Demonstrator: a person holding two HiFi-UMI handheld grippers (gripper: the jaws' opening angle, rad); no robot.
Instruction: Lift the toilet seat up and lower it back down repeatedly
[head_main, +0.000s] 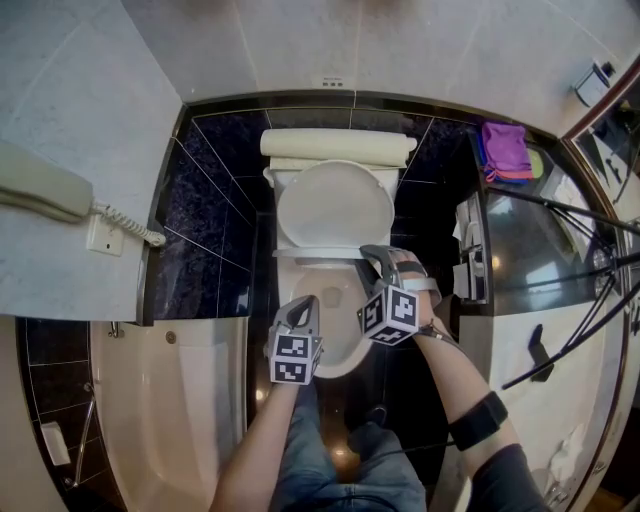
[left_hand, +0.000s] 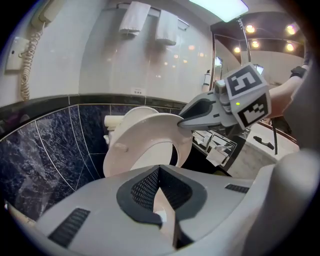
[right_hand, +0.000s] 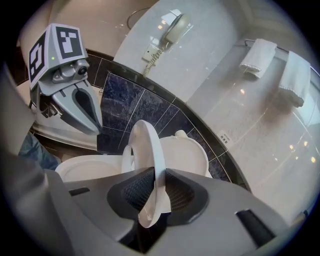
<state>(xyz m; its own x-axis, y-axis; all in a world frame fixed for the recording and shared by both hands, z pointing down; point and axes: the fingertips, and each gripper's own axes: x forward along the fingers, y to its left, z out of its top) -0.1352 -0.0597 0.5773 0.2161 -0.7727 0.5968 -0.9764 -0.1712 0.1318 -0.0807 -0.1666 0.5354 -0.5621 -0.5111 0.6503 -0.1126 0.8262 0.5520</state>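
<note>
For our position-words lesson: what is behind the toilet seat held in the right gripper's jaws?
The raised toilet lid, with the cistern behind it. The toilet seat covers the lid's lower edge and hinges.

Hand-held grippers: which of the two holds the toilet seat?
The right hand-held gripper: its jaws clamp the seat; the left hand-held gripper is empty.

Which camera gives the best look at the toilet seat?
The left gripper view: the toilet seat shows as a broad tilted ring, the right gripper clamped on its rim. The right gripper view sees it edge-on between its jaws; the head view, from above, only as a narrow band.
</note>
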